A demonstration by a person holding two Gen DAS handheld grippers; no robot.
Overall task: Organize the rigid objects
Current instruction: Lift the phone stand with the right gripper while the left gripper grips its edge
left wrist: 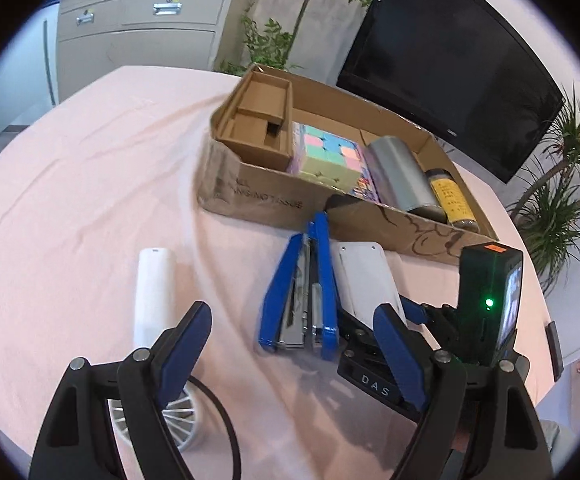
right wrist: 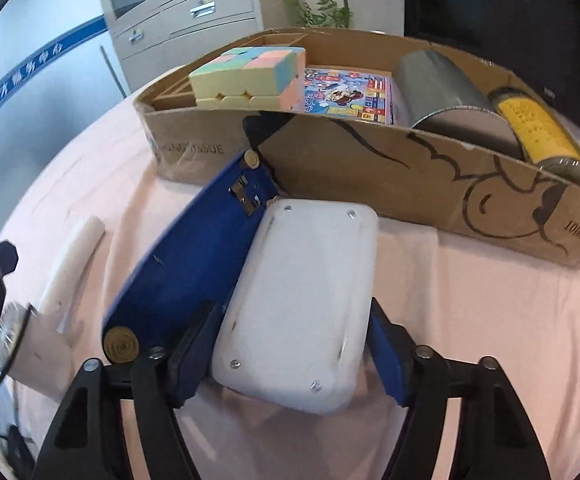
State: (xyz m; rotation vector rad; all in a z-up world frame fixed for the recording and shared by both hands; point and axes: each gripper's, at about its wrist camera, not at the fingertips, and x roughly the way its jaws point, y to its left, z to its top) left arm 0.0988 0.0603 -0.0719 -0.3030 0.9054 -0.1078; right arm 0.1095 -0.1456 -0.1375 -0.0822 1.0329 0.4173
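In the right wrist view my right gripper [right wrist: 292, 312] is shut on a white rounded case [right wrist: 302, 300], one blue pad against each long side. The case lies on the pink cloth against a blue stapler [right wrist: 193, 264], which is splayed open. In the left wrist view my left gripper [left wrist: 294, 314] is open with nothing between its fingers, just above the near end of the stapler [left wrist: 306, 300]. The white case [left wrist: 364, 276] lies right of the stapler. A white cylinder [left wrist: 153, 292] lies to the left.
A cardboard box [right wrist: 370, 164] behind the case holds a pastel cube [right wrist: 249, 76], a colourful packet [right wrist: 350, 96], a silver can [right wrist: 438, 84] and a yellow-labelled jar [right wrist: 538, 128]. A small white fan [left wrist: 177, 412] with a black cable sits under my left gripper. A monitor [left wrist: 450, 64] stands behind.
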